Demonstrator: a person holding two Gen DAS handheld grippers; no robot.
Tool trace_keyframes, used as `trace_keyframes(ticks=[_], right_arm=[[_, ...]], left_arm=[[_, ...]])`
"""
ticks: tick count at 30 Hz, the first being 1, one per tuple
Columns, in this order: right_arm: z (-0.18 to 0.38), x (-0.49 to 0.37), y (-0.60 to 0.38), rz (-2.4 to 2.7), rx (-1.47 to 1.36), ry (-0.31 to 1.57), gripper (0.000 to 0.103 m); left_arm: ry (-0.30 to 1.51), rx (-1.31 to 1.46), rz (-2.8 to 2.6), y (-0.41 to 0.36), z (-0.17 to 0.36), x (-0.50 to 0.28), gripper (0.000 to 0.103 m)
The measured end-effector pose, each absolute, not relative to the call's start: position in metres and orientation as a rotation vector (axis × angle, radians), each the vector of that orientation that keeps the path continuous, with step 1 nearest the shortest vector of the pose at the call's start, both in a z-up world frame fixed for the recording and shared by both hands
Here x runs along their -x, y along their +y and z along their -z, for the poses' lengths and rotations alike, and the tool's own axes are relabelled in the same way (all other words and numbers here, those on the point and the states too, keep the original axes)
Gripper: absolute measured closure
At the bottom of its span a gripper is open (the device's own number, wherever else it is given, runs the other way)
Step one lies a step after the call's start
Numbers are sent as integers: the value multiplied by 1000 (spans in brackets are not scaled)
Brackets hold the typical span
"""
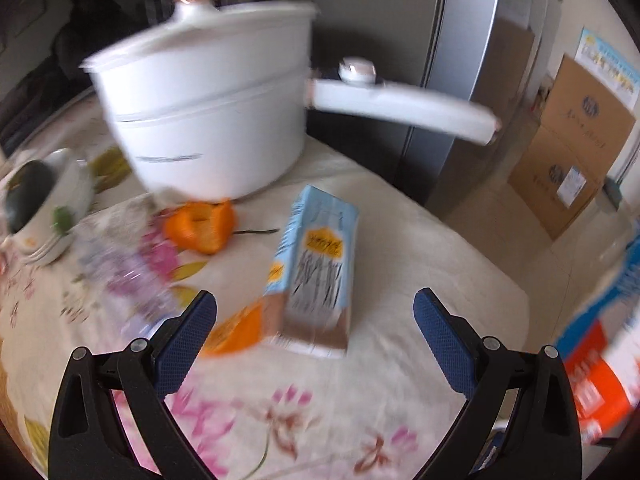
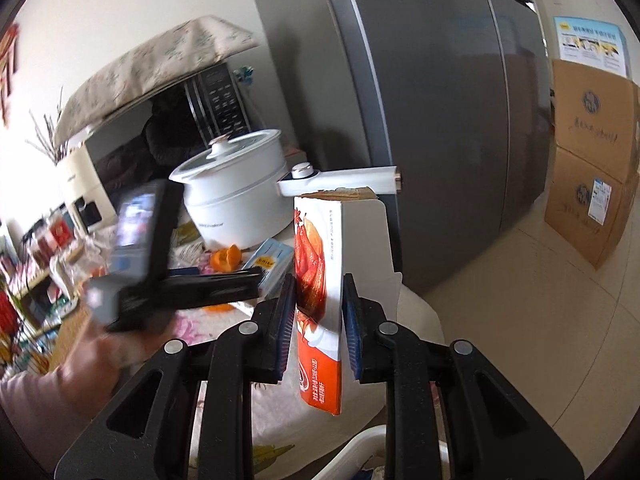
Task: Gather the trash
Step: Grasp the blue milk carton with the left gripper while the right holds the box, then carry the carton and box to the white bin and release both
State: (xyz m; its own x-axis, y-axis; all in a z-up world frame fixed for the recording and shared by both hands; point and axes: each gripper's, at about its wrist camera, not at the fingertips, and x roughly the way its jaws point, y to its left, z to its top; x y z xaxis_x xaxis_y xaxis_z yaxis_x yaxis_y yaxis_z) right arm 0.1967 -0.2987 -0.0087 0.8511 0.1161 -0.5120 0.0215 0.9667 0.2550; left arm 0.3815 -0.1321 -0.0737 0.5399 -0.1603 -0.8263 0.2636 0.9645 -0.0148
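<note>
2 wrist views, close over table (image 1: 400, 240) — both share pot (image 1: 208, 120).

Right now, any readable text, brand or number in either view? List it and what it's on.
Nothing reads cleanly; every print is blurred or too small.
Blue carton: yellow label with black script, blurred.
Orange-and-white box in the right gripper: vertical non-Latin print, too small.
White pot: small grey brand mark, unreadable.
Cardboard boxes: round logo, script line, white sticker, unreadable.
Wall poster: too small.
</note>
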Motion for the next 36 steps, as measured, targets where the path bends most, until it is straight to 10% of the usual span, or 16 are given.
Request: trace_keyframes(ticks=[10,14,36], right_arm=[[8,-209,-308,-65,-283,533,81],[11,-215,-311,-63,-296,539,81],[12,-208,-275,-122,-253,553,81]], left_arm=[[1078,-269,219,-173,116,-437,10],[1115,-289,237,-177,125,-443,45],[726,-1,246,-77,32,-316,45]])
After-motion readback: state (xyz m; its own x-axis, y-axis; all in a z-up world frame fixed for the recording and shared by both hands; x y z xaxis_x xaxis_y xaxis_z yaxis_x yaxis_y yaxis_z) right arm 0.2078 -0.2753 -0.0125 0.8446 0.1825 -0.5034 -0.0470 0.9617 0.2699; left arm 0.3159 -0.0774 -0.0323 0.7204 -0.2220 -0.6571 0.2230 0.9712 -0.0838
